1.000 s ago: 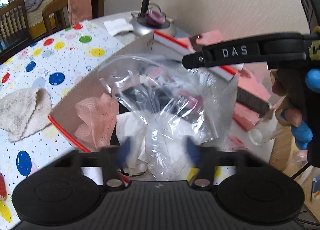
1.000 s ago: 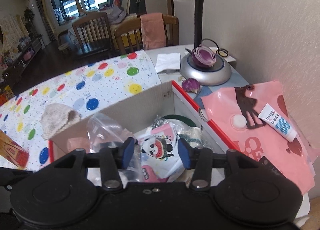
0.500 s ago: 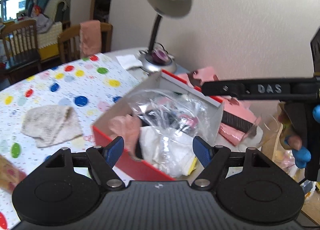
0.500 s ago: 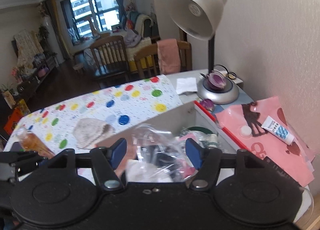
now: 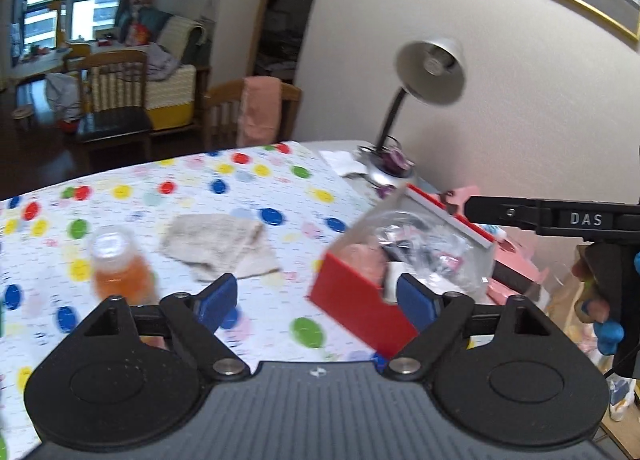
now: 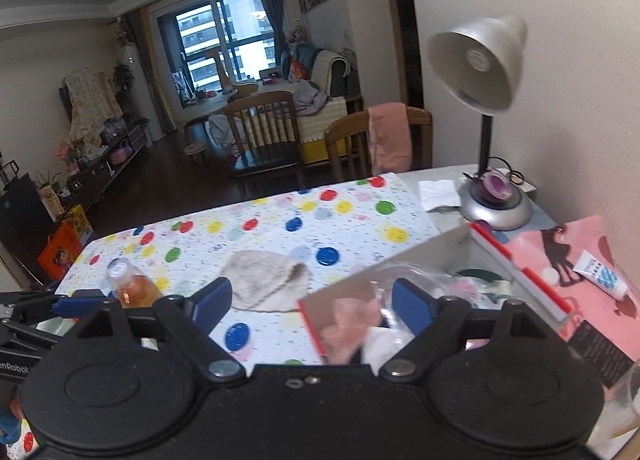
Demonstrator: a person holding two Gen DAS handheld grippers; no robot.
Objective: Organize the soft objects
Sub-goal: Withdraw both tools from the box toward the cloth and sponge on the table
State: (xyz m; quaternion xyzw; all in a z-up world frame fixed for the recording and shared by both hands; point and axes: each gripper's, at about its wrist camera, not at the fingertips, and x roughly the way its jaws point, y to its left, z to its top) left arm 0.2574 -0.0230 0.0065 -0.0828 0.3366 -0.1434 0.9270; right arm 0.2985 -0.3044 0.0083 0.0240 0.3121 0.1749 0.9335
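Note:
A red-and-white box (image 5: 356, 310) stands on the dotted tablecloth, holding a crumpled clear plastic bag (image 5: 424, 244) and a pink cloth (image 5: 360, 256). In the right wrist view the same box (image 6: 404, 260) lies low and right, with the bag (image 6: 424, 286) and pink cloth (image 6: 350, 320) inside. A beige knitted cloth (image 5: 218, 246) (image 6: 264, 276) lies flat left of the box. My left gripper (image 5: 316, 302) and right gripper (image 6: 312, 304) hover above and short of the box. The jaws of both are opening, with nothing between them.
An orange drink bottle (image 5: 120, 272) (image 6: 128, 288) stands left of the beige cloth. A desk lamp (image 6: 480, 63) rises at the far right by the wall. A pink printed bag (image 6: 580, 252) with a small tube (image 6: 598, 274) lies right of the box. Wooden chairs stand beyond the table.
Both grippers pulled back and up from the box, leaving the plastic bag in it. Their jaws widened. More of the table and the bottle came into view.

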